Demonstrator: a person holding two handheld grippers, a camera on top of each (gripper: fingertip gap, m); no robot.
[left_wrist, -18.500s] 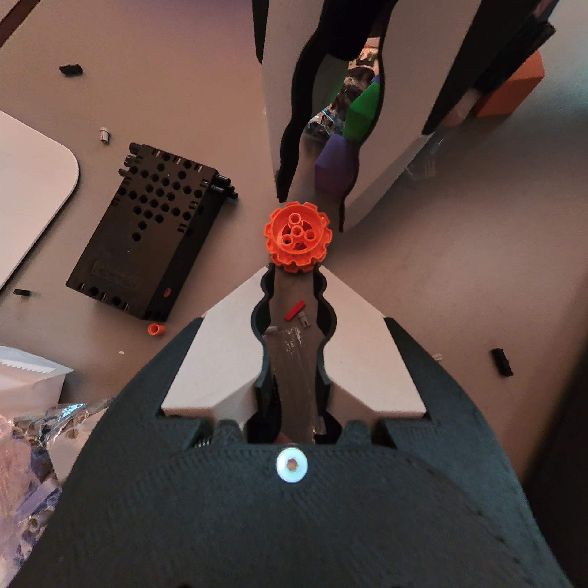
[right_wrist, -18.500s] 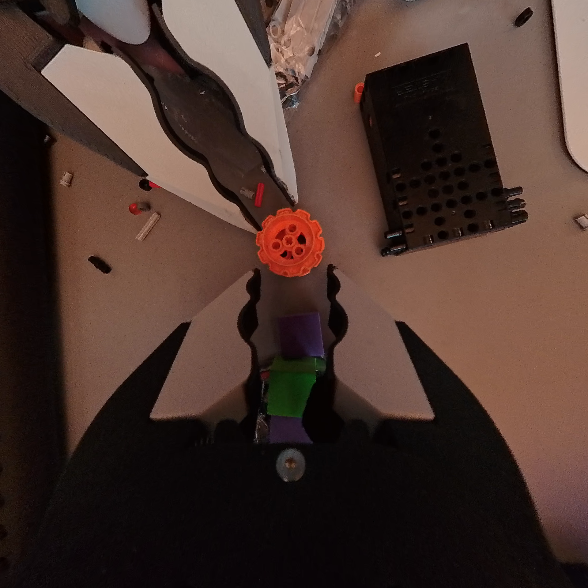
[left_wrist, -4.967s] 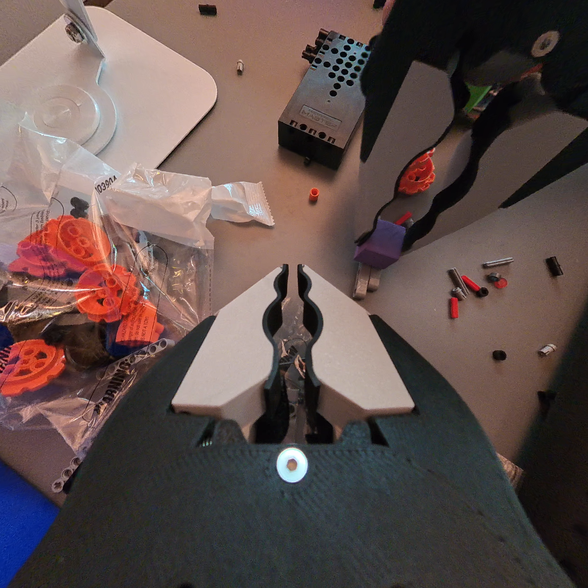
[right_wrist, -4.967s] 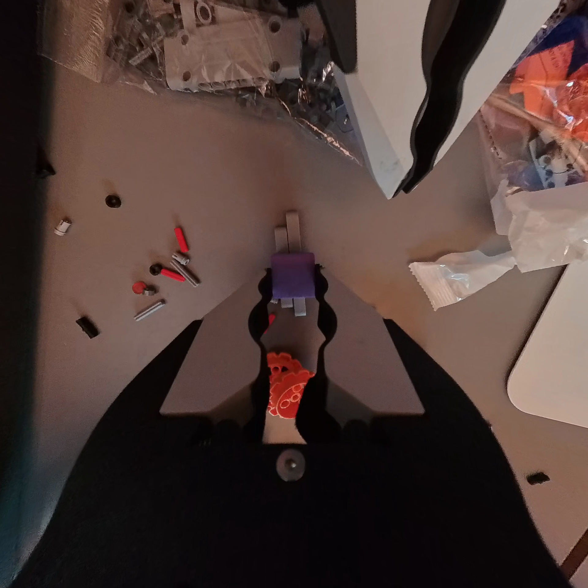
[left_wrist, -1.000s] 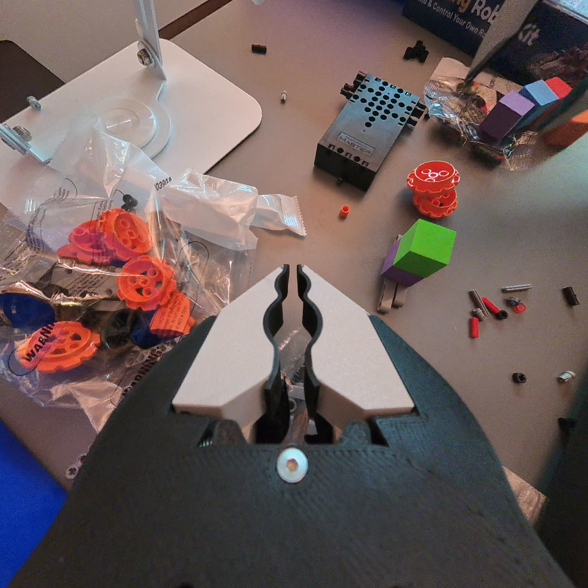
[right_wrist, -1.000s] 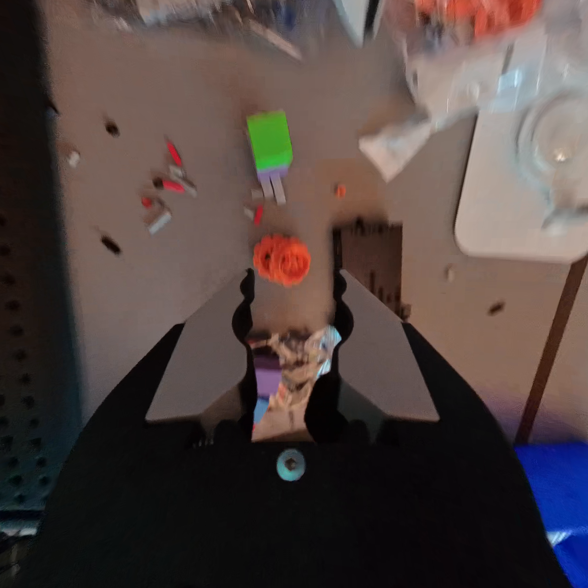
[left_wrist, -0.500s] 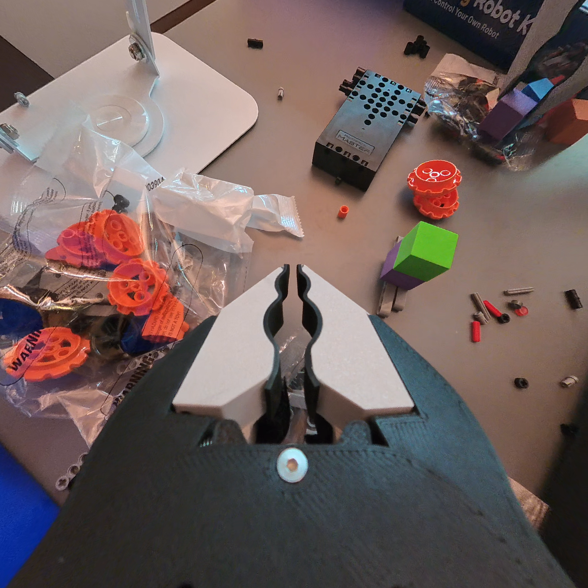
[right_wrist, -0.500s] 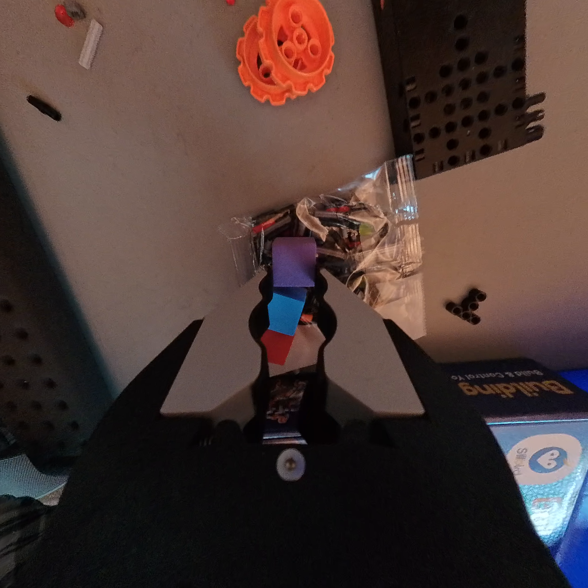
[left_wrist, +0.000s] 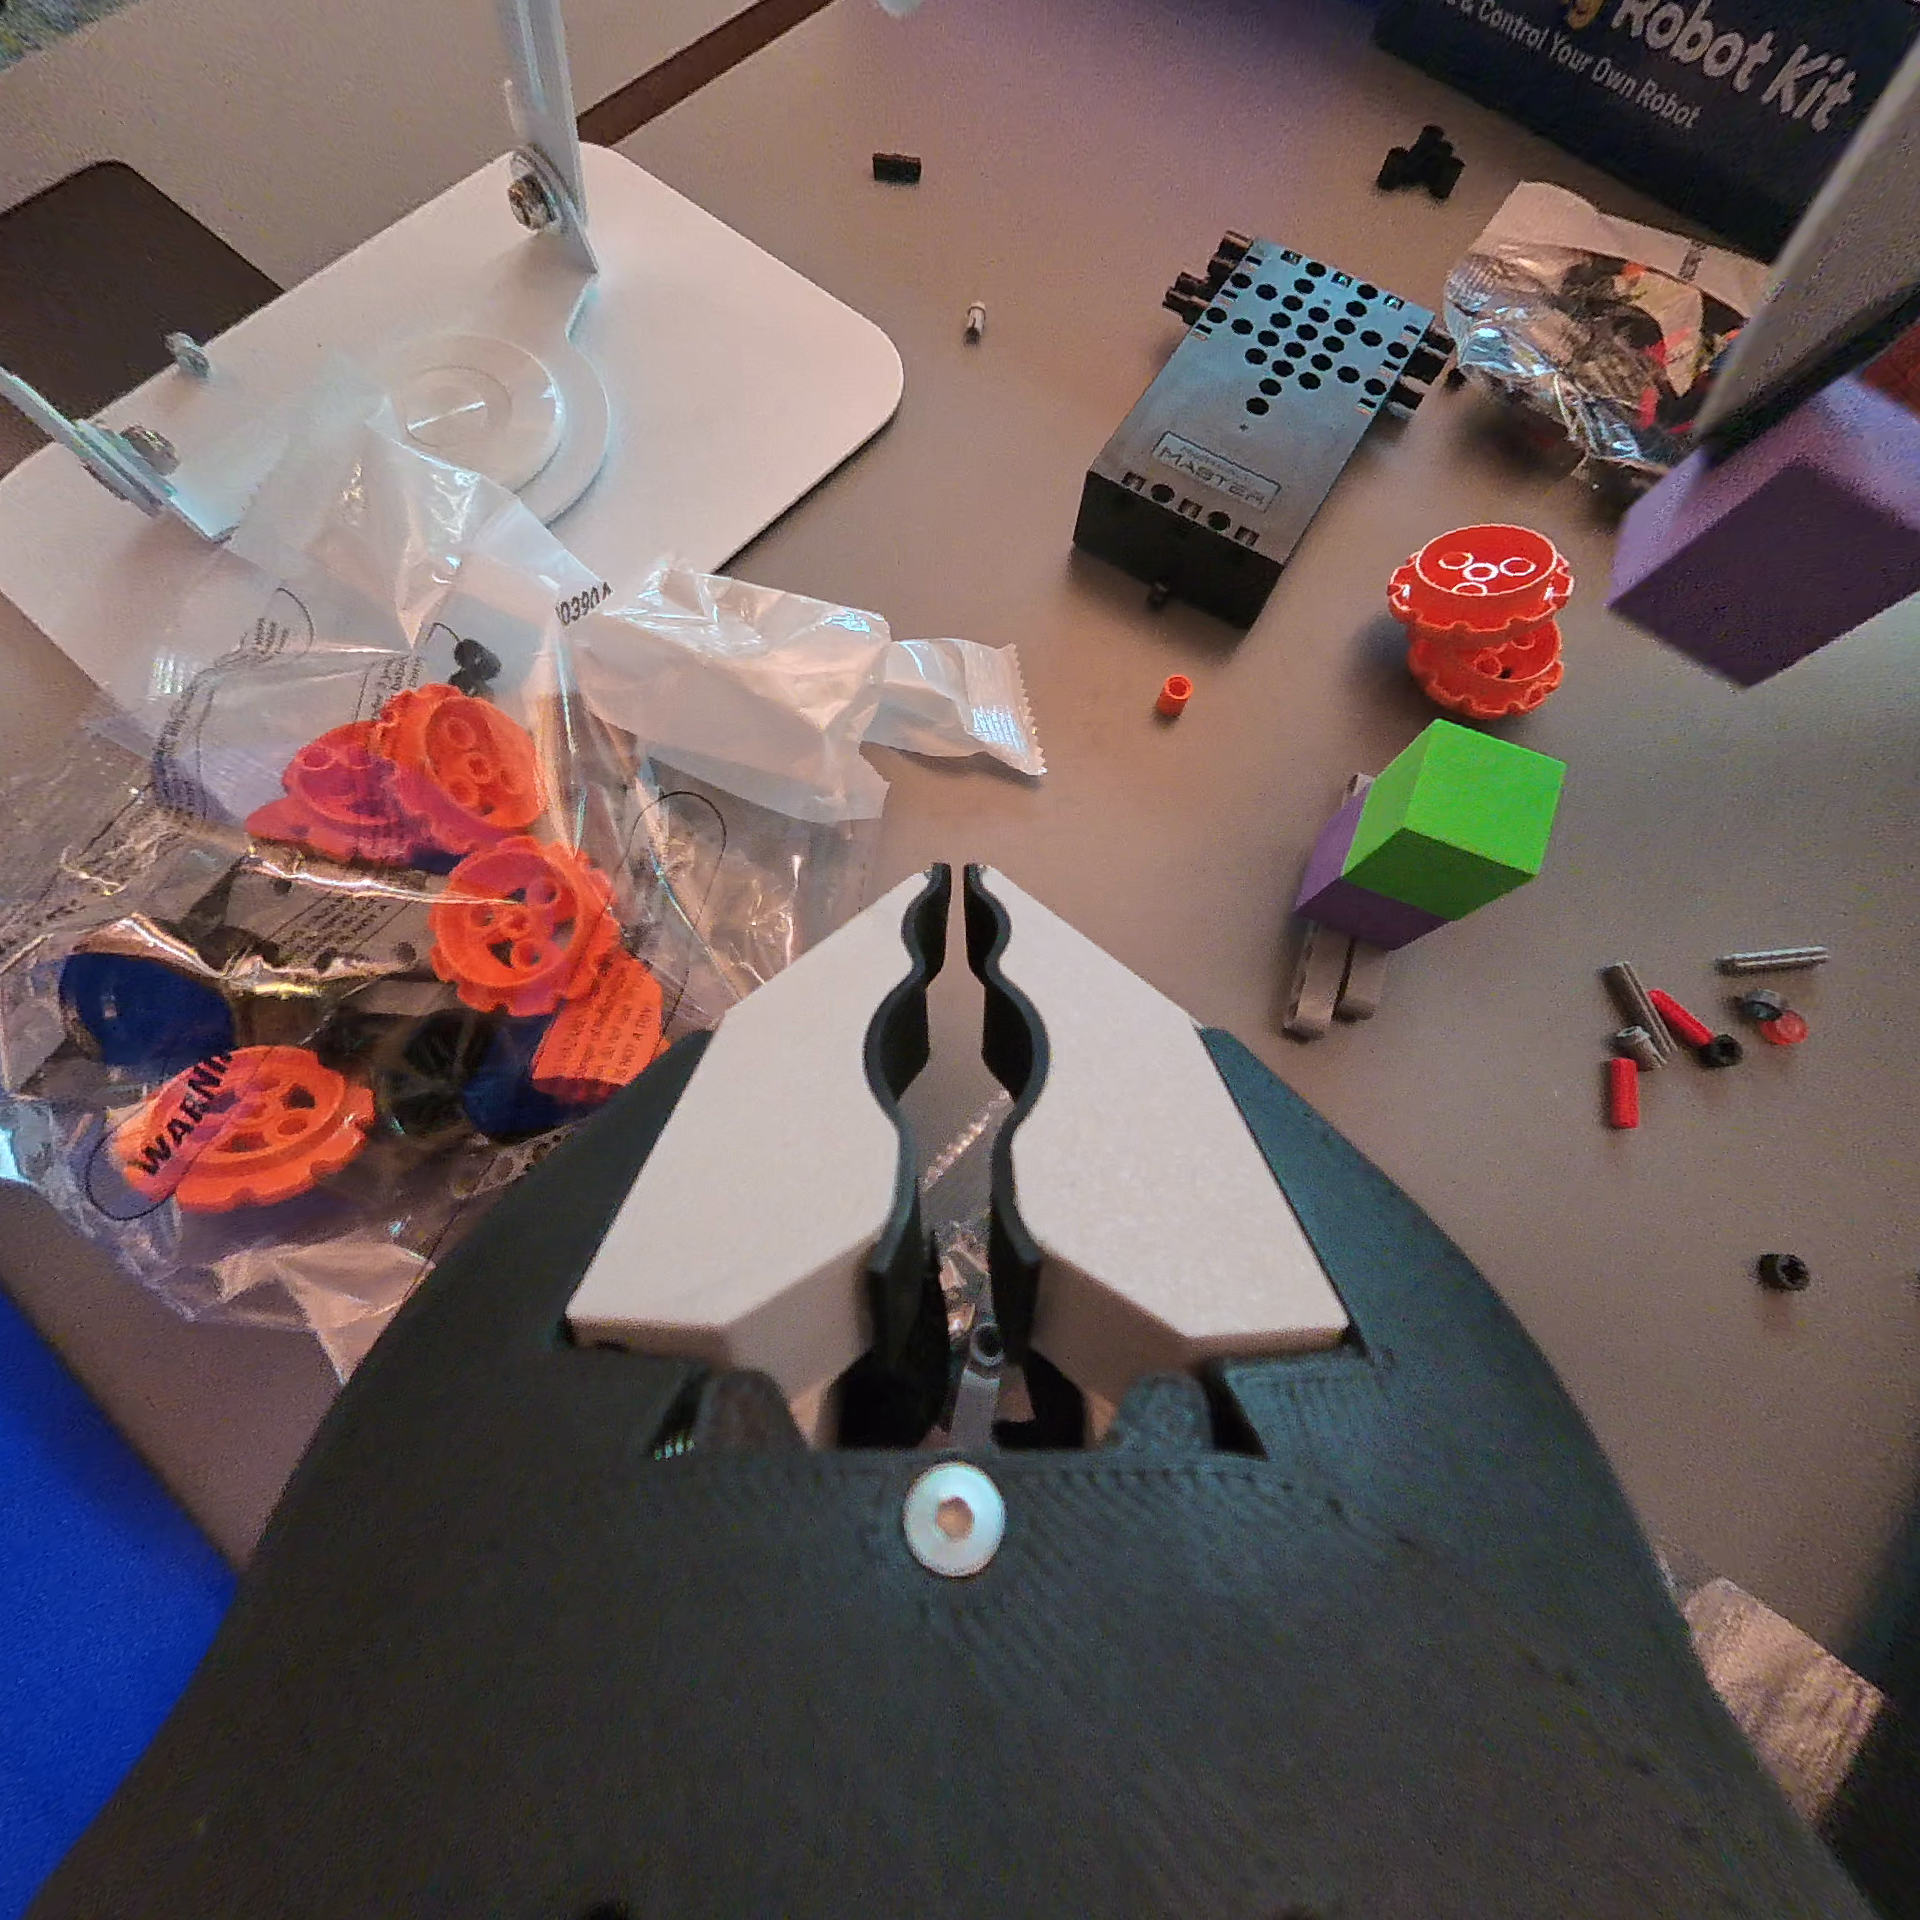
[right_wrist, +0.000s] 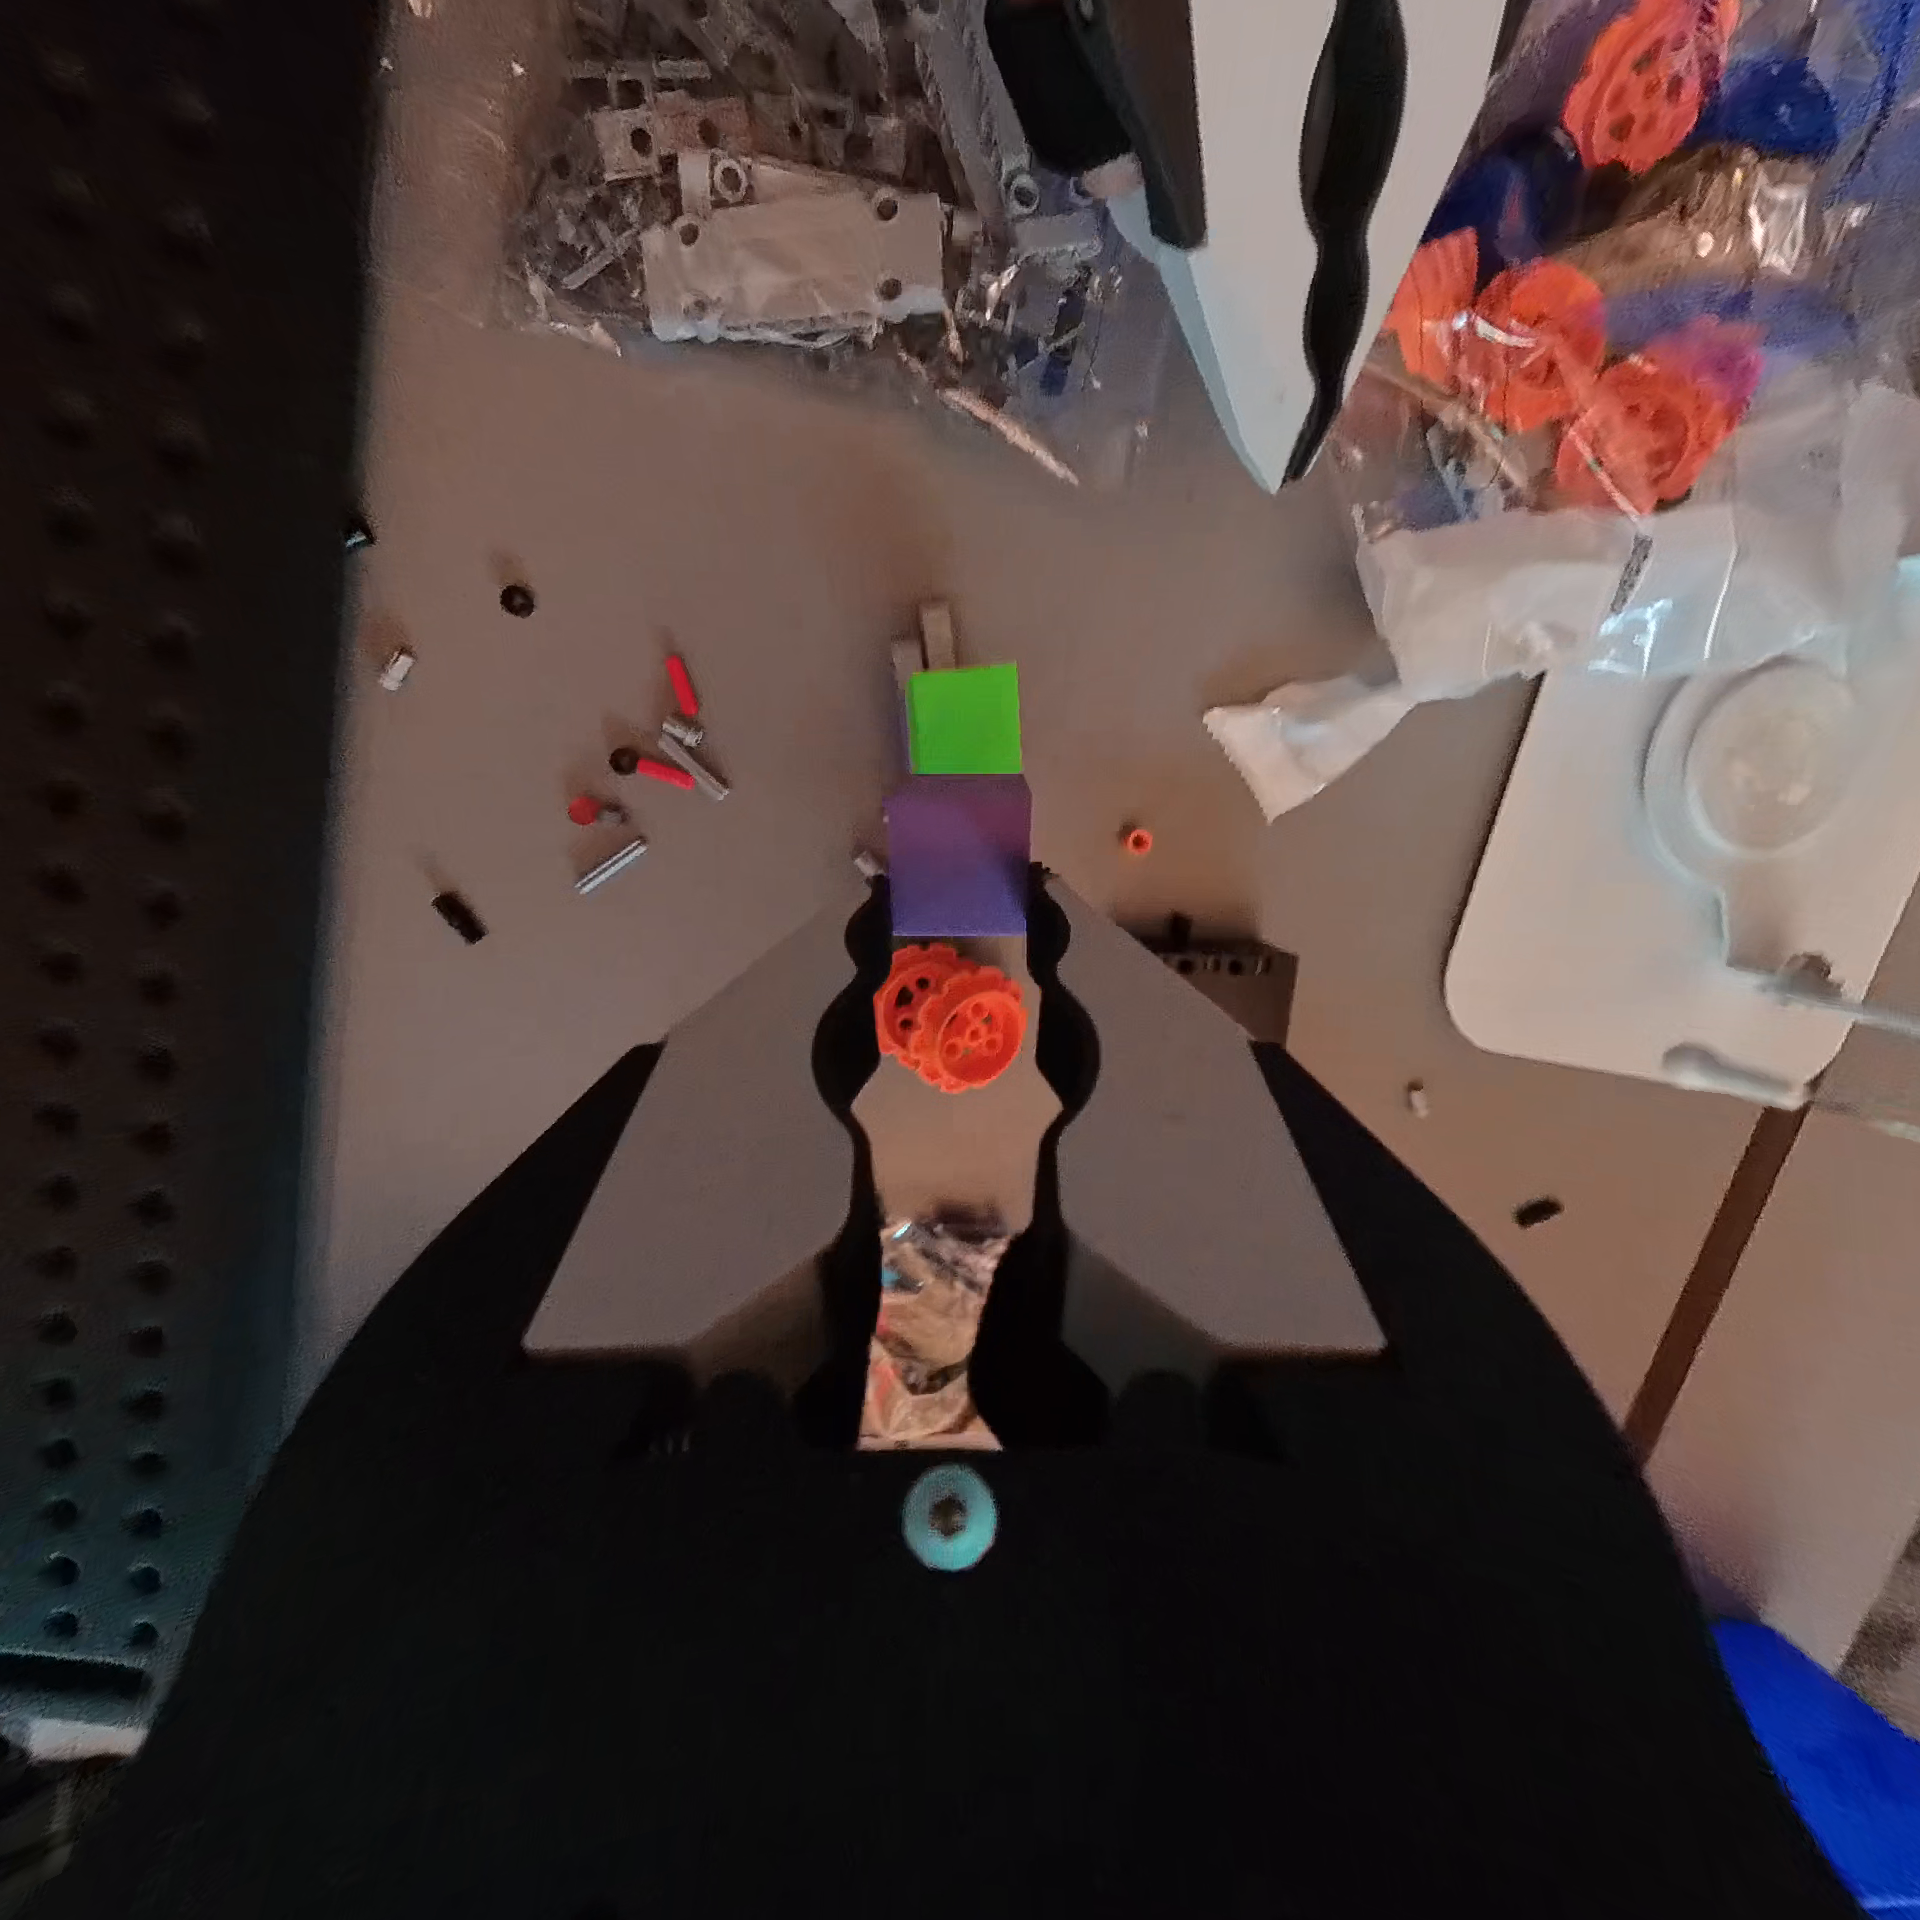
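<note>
While right claw (right_wrist: 958, 894) pinches purple cube (right_wrist: 958, 871) | left claw (left_wrist: 957, 876) pressed together, empty, above bag (left_wrist: 343, 894).

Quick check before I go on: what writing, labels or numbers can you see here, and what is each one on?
I don't transcribe writing; here is where it stands.
Blue box: large light lettering, legible.
Black perforated block: small label on its end face.
Clear bag of orange wheels: printed black text, orange tag.
White packet: short printed code.
Purple block in the right gripper: no writing.
</note>
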